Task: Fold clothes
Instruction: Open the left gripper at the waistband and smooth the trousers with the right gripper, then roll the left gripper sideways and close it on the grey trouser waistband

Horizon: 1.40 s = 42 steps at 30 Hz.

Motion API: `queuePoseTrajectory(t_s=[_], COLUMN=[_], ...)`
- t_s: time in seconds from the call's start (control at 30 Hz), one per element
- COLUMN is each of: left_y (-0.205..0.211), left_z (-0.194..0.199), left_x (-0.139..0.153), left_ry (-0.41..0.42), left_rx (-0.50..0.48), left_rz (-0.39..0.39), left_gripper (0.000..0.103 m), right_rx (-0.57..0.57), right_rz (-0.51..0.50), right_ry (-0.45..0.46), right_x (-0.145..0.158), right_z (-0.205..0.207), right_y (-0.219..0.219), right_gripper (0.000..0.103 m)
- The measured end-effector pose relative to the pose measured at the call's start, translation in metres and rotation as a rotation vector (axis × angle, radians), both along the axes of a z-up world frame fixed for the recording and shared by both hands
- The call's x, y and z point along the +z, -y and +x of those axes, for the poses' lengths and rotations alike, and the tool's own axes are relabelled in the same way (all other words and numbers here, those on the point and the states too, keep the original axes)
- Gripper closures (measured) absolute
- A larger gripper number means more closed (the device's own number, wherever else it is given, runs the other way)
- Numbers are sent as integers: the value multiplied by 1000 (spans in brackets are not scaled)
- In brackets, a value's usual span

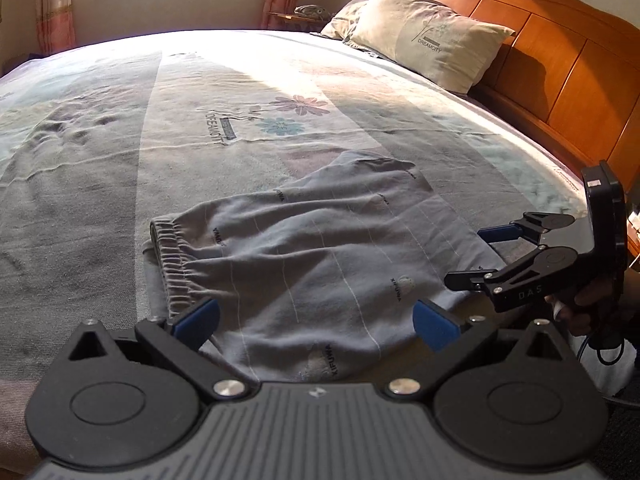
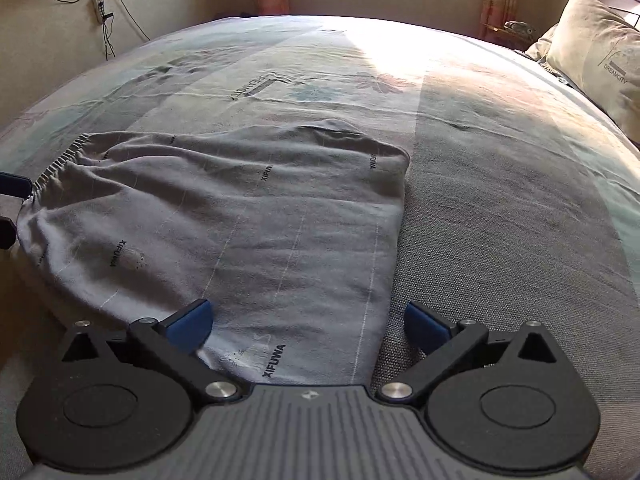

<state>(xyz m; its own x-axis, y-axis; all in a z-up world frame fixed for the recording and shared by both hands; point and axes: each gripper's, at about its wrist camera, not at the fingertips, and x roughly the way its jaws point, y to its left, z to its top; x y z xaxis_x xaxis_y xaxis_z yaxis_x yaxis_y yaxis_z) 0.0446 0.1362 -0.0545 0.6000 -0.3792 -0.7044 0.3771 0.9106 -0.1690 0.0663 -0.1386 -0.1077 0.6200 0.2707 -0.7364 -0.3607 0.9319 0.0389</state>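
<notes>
Nearest the lens in both views are the blue-padded tongs: the left gripper [image 1: 316, 320] hangs with its jaws wide apart over the near hem, gripping nothing; the right gripper [image 2: 306, 322] is spread just as wide, its left pad over cloth and its right pad over bare bedsheet [image 2: 500, 208], nothing pinched there either; in the left view you can also see that right tool off at 3 o'clock with a bit of the person's hand [image 1: 588, 304] behind it. The thing to fold is a pair of grey shorts [image 1: 320, 248] with thin pale lines and small XIFUWA prints, lying on the bed toward its near edge; the gathered elastic waistband [image 1: 176, 264] sits at about 9 o'clock and the leg end runs off toward 3 o'clock. It looks like it's lying in more than one layer, but I can't tell whether that's a fold or just front over back, so this could be an early or a late stage. Handling guess: thin, light, floppy cotton; it'll drape and crease, not slide much on the sheet. I'd pinch it at the waistband, since the bunched elastic gives the pads bulk, or at a hem corner, catching all layers so the lower one doesn't get left behind.
</notes>
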Motion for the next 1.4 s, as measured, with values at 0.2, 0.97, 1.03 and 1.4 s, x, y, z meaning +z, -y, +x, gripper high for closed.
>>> queuePoseTrajectory(t_s=[0.2,0.97,1.03,1.4], left_y=[3,13,12,-36], left_z=[-8,78,89,68], left_x=[-23,-3,-19,9], left_ry=[-86,-5,-43,-37], left_rx=[17,45,64,106], left_rz=[49,110,116,-12], left_gripper=[1,1,1,1], right_rx=[2,79,78,46], right_rz=[3,17,18,83], right_ry=[5,16,18,24], right_x=[0,33,34,38], right_z=[-1,-6,-6,-3], right_y=[1,-22,-22,-7], right_gripper=[0,0,0,0])
